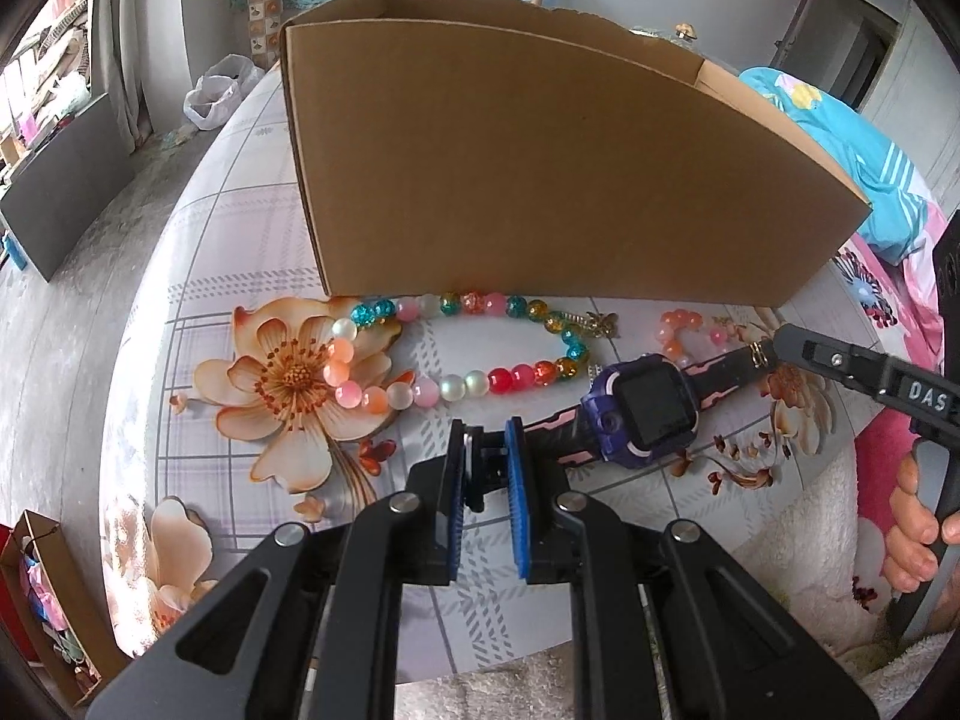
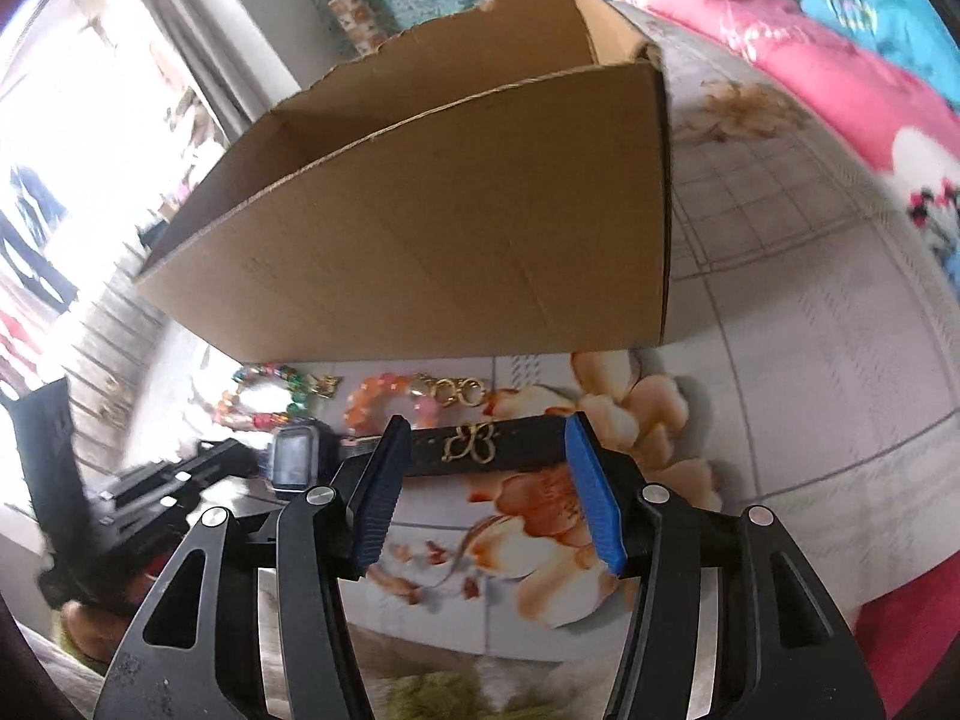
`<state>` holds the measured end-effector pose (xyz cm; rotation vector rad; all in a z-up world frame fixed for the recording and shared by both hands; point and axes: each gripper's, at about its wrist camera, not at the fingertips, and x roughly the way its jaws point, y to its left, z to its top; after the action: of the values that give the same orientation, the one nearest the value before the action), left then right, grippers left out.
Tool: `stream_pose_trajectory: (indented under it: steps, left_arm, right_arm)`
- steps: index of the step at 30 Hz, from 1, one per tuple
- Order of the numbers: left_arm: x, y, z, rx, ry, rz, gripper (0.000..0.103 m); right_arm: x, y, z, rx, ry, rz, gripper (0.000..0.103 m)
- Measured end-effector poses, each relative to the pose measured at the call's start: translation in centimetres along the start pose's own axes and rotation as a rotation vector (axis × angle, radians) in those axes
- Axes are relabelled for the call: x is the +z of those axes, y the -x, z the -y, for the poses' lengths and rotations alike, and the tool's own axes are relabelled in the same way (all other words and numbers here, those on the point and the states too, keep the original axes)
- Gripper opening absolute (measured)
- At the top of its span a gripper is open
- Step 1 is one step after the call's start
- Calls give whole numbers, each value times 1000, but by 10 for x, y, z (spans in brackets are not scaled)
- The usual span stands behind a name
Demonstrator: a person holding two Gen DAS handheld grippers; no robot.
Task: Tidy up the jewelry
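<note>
Pinching the purple watch's (image 1: pixel 636 405) stiff, light black-and-pink strap end, our left gripper (image 1: pixel 489 468) holds narrow; our right gripper (image 2: pixel 483 492) gapes wide, empty, the far strap end just ahead.

Open cardboard box (image 1: pixel 540 168) upright on bench; bead necklace (image 1: pixel 456 354), purple watch (image 1: pixel 651 408), small bracelet (image 1: pixel 681 330) lying flat just before it.

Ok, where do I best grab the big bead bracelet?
The bead bracelet lies flat, its far strand close to the cardboard box, the watch crowding its right end. Pinch the near strand's middle from above, jaws across the beads.
</note>
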<state>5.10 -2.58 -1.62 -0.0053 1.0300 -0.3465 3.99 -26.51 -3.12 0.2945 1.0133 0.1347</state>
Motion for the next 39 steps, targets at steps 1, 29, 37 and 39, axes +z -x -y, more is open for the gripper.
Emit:
stream_pose_trajectory:
  steps: [1, 29, 37, 39]
  left_arm:
    - [0, 0, 0, -1, -1, 0, 12]
    - [-1, 0, -1, -7, -16, 12, 12]
    - [-1, 0, -2, -9, -13, 14, 13]
    - [-2, -1, -1, -6, -15, 14, 12]
  right_arm:
    - [0, -1, -5, -38, 43, 3, 52]
    - [-13, -15, -71, -299, 316, 11, 31]
    - [-6, 0, -45, -450, 222, 19, 31]
    - [-6, 4, -53, -407, 226, 36, 31]
